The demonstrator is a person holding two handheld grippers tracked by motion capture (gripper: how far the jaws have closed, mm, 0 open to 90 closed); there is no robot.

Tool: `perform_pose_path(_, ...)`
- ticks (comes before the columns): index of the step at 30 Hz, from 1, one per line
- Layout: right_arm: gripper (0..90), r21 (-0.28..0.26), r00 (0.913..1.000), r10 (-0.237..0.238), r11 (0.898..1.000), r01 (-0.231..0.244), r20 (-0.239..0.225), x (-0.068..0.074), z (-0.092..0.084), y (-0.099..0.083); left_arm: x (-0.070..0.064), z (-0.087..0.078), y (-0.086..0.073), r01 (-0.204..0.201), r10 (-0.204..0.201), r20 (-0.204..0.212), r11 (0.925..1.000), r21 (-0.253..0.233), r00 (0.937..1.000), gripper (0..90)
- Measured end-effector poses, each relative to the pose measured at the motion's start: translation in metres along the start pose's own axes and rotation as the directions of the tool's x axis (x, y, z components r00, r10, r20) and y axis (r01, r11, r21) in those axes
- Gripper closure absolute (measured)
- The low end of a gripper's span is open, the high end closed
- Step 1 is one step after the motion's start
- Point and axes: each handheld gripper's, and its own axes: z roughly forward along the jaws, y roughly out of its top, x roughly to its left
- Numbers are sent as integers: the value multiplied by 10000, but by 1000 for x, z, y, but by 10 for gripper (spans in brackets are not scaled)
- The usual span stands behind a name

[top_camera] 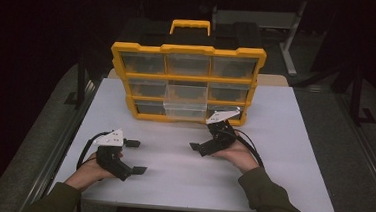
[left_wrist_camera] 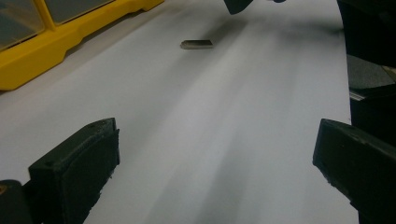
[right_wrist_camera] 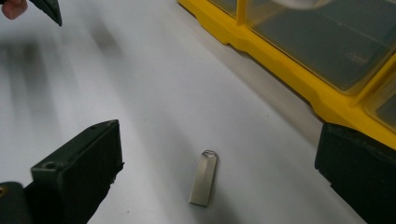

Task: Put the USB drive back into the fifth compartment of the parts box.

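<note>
A small silver metal USB stick (right_wrist_camera: pixel 204 178) lies flat on the white table (top_camera: pixel 282 157), between my right gripper's (right_wrist_camera: pixel 219 135) wide-apart jaws and close to them. In the left gripper view the stick (left_wrist_camera: pixel 196 44) lies farther off, ahead of my left gripper (left_wrist_camera: pixel 217 135), whose jaws stand open over bare table. From above, my left gripper (top_camera: pixel 136 156) is at the front left and my right gripper (top_camera: pixel 204 139) is just in front of the yellow organizer (top_camera: pixel 189 50). Both are open with nothing held.
The yellow organizer with clear drawers stands upright at the back middle of the table. One clear middle drawer (top_camera: pixel 186 105) is pulled out toward me. Its yellow base (right_wrist_camera: pixel 280 60) runs close along the right gripper's far side. Dark floor surrounds the table.
</note>
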Motion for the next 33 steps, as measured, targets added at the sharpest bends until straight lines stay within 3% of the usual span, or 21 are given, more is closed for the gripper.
perform_pose_path(21, 4, 555, 10000, -61, 9984, 58, 64, -1, 16, -12, -1, 1, -1, -51, 52, -27, 10000, 48, 10000, 0)
perform_pose_path(33, 101, 710, 10000, -65, 9975, 65, 5, -3, 18, -16, -1, 1, -1, -72, 72, -3, 10000, 68, 10000, 0)
